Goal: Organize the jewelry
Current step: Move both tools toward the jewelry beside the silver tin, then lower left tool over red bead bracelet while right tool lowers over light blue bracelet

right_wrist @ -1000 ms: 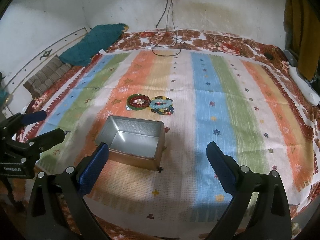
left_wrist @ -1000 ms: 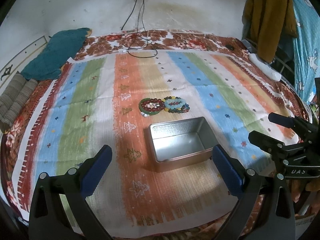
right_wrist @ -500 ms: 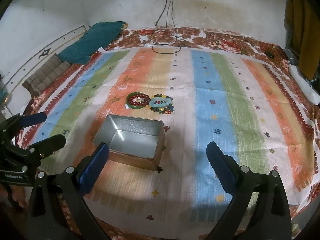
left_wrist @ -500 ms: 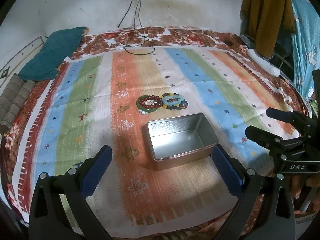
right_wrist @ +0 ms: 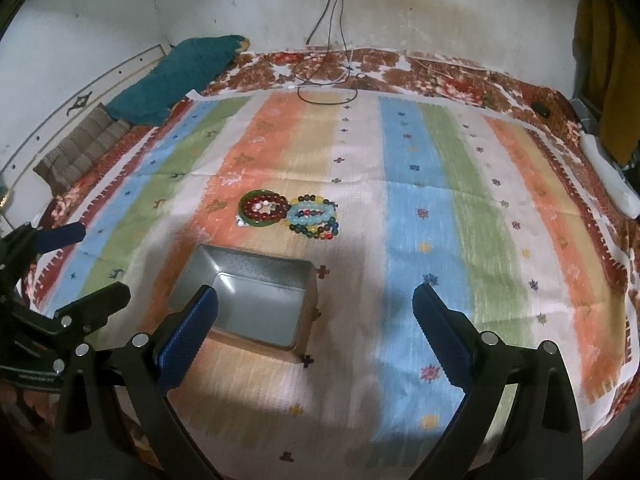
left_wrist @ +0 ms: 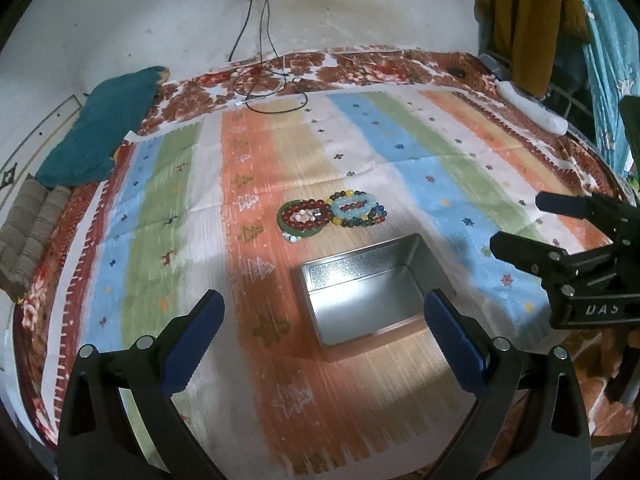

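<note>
Bracelets [left_wrist: 332,216] lie in a tight cluster just above the middle of the left wrist frame, on the striped cloth [left_wrist: 420,168]: a green bangle [left_wrist: 285,226] ringing red beads [left_wrist: 308,206] on the left side, a pale blue string [left_wrist: 354,202] over mixed-colour beads [left_wrist: 360,222] touching it on the right. Directly below them in the frame, near but apart, sits the tin [left_wrist: 372,292], open-topped and, as far as its bare silver floor shows, empty. Nothing is packed yet, so the task looks to be at its start, with the first pick not begun. The left gripper [left_wrist: 324,332] hangs above the cloth with its blue pads spread wide and nothing between them; the right gripper [right_wrist: 316,328] is likewise spread and empty. The next move probably calls for one gripper to go down on the cluster and close on a single strand; the pieces overlap, so lifting one may drag its neighbour.
</note>
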Demonstrator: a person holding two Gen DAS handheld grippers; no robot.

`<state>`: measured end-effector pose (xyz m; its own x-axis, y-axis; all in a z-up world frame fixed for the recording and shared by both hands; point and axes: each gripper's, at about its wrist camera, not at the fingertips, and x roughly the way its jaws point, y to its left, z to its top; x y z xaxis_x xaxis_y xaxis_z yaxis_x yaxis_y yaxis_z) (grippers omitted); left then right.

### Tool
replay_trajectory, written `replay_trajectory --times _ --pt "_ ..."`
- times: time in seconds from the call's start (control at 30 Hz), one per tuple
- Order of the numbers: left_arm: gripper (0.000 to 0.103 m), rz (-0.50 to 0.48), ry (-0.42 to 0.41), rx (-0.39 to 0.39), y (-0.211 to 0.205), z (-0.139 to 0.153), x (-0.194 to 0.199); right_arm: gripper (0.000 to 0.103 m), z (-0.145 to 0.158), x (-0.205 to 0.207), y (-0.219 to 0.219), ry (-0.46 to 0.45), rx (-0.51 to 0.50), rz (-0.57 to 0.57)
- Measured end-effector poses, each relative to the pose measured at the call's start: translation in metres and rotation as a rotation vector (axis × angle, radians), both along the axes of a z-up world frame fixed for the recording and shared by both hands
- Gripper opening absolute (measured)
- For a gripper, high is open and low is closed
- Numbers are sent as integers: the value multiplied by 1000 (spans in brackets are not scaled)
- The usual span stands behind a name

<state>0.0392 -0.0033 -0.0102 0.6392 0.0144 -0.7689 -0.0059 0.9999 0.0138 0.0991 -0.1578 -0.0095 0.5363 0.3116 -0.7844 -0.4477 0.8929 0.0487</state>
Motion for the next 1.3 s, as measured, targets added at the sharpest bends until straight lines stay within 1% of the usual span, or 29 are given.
replay_trajectory --times 0.07,0.23,0.27,0.33,0.37,0.43,0.5,0.57,0.67,0.8,1.03,1.17,1.23,1.3 --pt "97 -6 4 -2 1 -1 2 99 0 7 1 1 -4 -5" --pt "97 -1 15 24 4 -2 14 99 -1 22 5 14 -20 -8" --pt "97 -2 21 30 4 -2 18 99 -2 25 6 21 -25 -8" --pt "97 -7 32 34 4 -4 24 99 -6 33 5 61 6 -6" --pt "97 -20 50 13 4 -6 29 99 -7 37 4 86 27 -10" --pt "97 -31 67 -24 6 -8 34 99 -6 41 6 87 32 -4" --pt "97 -28 72 -22 8 -9 42 99 -5 44 10 70 12 5" --pt "97 -29 83 -26 9 -12 48 99 -8 51 11 86 6 0" --pt "97 -26 97 -4 10 -16 60 99 -13 61 14 106 -9 -10" --pt "97 -34 110 20 10 -21 73 99 -19 76 17 143 0 -15" --pt "95 -43 148 50 13 -33 96 99 -33 97 28 160 -48 -16" --pt "95 -60 158 55 13 -37 105 99 -35 106 34 145 -53 -16" --pt "95 -73 156 53 13 -39 109 99 -38 111 35 155 -52 -19" --pt "95 -85 158 68 12 -43 114 99 -42 115 36 169 -55 -20"
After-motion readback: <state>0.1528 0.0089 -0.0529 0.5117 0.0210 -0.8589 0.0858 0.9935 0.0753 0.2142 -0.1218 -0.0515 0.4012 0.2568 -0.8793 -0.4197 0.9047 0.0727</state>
